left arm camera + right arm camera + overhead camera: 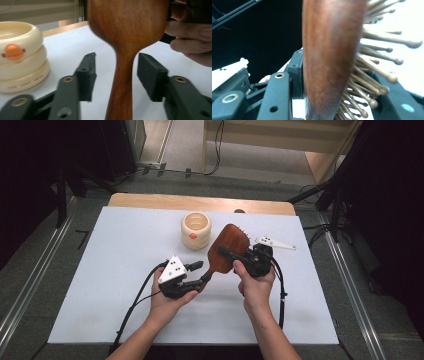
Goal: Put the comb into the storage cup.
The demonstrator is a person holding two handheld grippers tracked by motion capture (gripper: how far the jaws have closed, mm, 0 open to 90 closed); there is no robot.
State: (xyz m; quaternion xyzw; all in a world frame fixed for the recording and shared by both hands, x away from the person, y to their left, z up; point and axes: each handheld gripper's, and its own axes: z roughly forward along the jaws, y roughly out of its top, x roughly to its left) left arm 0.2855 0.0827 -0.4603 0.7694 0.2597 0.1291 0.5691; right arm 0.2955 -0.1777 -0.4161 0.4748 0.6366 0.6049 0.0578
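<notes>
A brown wooden hairbrush (229,248) hangs above the white table, head up and to the right, handle slanting down-left. My right gripper (233,258) is shut on the brush head; in the right gripper view its jaws press the wooden back and the bristle side (342,85). My left gripper (201,273) is open around the handle. In the left gripper view the handle (122,82) stands between the two pads (86,75) with a gap on each side.
A cream ribbed cup (196,230) with an orange button (13,51) stands just behind the brush, left of it. The white table top (125,250) stretches wide on the left. Black cables (135,305) trail from both grippers toward the near edge.
</notes>
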